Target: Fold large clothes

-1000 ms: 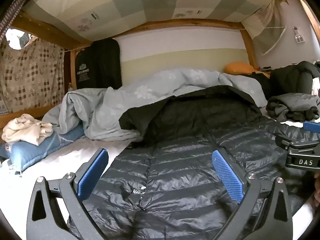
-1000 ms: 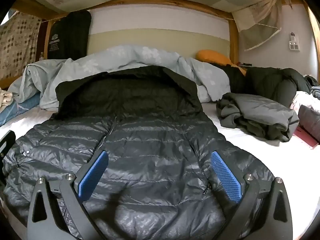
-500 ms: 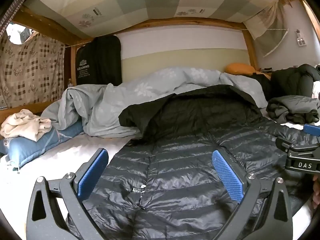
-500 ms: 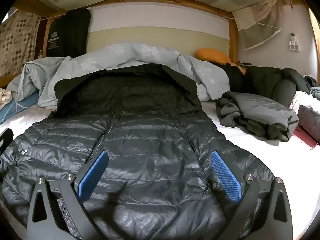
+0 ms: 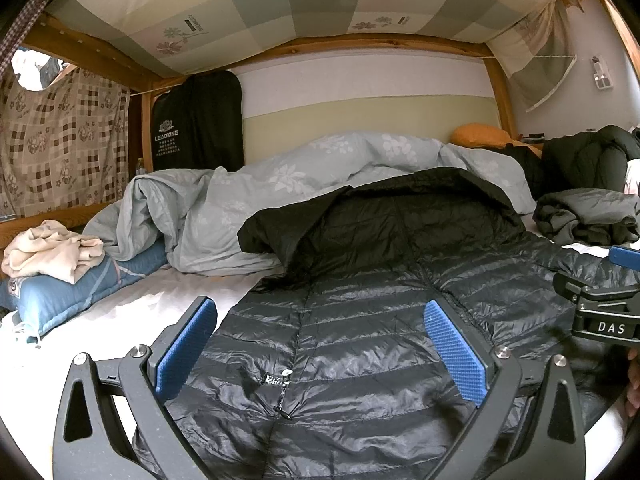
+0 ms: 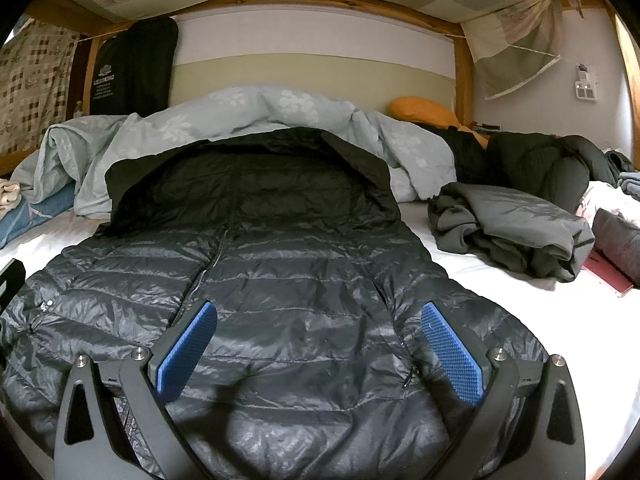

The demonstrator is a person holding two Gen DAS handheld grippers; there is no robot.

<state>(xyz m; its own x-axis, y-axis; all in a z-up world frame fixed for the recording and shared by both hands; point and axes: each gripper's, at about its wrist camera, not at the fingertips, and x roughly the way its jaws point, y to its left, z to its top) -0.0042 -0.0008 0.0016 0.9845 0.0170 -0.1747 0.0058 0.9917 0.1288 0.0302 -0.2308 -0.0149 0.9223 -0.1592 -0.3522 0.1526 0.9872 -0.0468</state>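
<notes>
A large dark quilted down jacket (image 5: 360, 320) lies flat and zipped on the white bed, hood toward the far wall. It also fills the right wrist view (image 6: 280, 280). My left gripper (image 5: 320, 340) is open and empty, held just above the jacket's lower left part. My right gripper (image 6: 316, 340) is open and empty above the jacket's lower right part. The right gripper's body shows at the right edge of the left wrist view (image 5: 600, 312).
A light blue floral duvet (image 5: 280, 200) is bunched behind the hood. A blue pillow with a cream cloth (image 5: 52, 256) lies at left. A grey folded garment (image 6: 508, 232) and dark coats (image 6: 552, 168) lie at right. Wooden bunk posts frame the bed.
Both grippers have drifted very slightly over the jacket. The jacket has not moved and both jaws stay open.
</notes>
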